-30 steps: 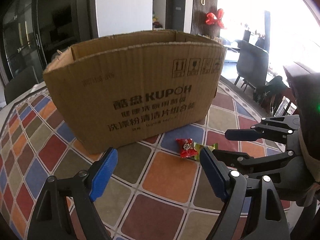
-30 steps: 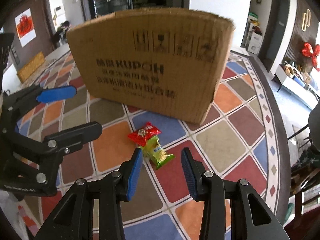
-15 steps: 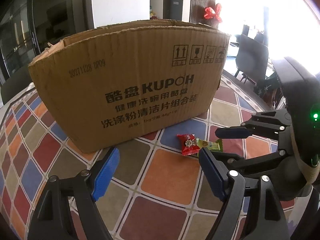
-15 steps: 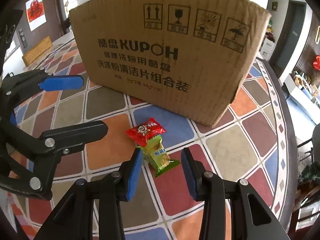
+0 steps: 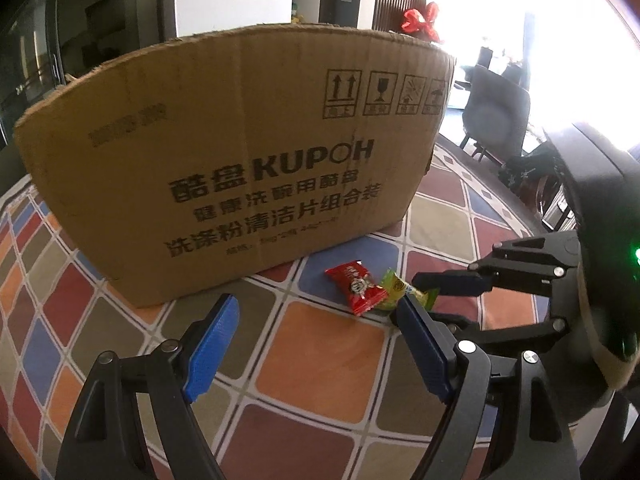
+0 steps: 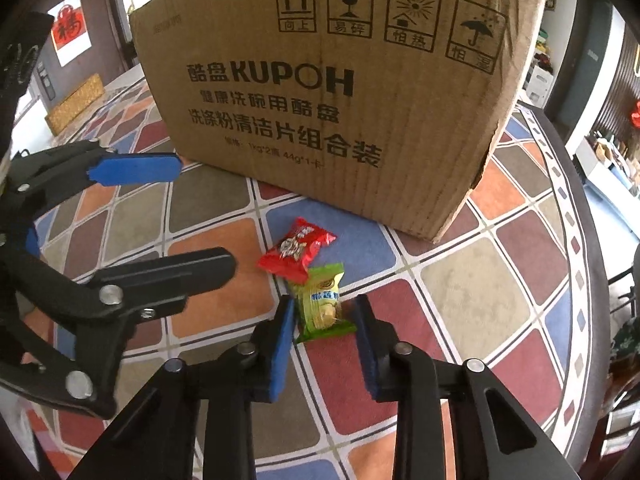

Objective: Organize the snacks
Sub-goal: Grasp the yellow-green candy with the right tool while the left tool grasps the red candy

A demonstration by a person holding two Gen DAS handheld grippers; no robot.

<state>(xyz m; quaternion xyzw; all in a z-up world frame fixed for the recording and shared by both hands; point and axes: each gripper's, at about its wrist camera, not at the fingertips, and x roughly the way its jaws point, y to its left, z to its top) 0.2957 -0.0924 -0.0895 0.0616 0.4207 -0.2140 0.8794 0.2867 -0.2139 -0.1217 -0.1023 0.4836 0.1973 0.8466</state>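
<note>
Two small snack packets lie touching on the patterned tablecloth (image 6: 472,280), in front of a tall cardboard box (image 6: 340,100). The red packet (image 6: 298,250) is nearer the box and overlaps the green packet (image 6: 322,304). My right gripper (image 6: 325,306) points down over the green packet; its jaws are closing, and the blue pads meet the wrapper's two sides. My left gripper (image 5: 316,308) hovers open and empty just left of the red packet (image 5: 358,286). From that side, one right finger covers the green packet's (image 5: 396,292) far end. The box's (image 5: 240,160) inside is hidden.
The round table's dark rim (image 6: 576,184) curves close on the right. Grey chairs (image 5: 496,108) stand beyond it near a bright window. The left gripper (image 6: 204,216) fills the space left of the packets in the right wrist view.
My right jaws have closed in on the green packet after sinking toward it. Both cameras have come lower and nearer the box. The left jaws have stayed wide.
</note>
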